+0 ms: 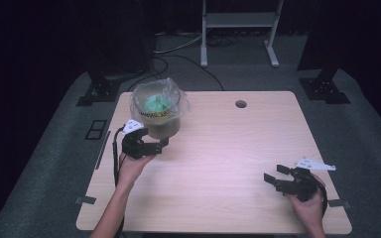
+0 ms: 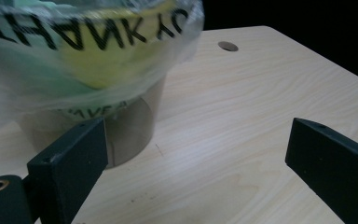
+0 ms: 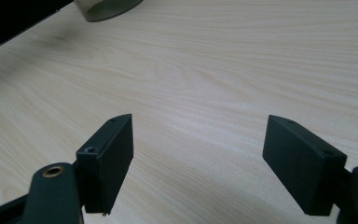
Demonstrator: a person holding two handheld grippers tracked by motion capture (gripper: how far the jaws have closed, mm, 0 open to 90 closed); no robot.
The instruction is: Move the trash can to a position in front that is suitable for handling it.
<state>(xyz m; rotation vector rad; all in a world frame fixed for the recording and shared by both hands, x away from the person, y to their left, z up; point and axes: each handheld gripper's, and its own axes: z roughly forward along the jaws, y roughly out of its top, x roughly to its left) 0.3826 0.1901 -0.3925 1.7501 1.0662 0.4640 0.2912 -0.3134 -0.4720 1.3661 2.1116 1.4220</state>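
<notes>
Two hand-held grippers are seen over a pale wooden table, the left one drawn up to a bag-lined container.

Nearest, by the table's near right corner, the right gripper (image 1: 274,175) is held idle over bare wood, its jaws spread wide and holding nothing. Farther in, near the left edge, the left gripper (image 1: 162,144) is held just beside the base of the container (image 1: 159,124), its jaws also spread and empty; one jaw is seen close to the container's wall, though contact cannot be told. The container stands upright toward the far left corner, lined with a clear plastic bag (image 1: 178,96) with printed lettering, folded over its rim; something green (image 1: 155,103) lies inside. The step in hand is judged to be the approach; next, a grip on the bag's edge or the container wall seems called for.
</notes>
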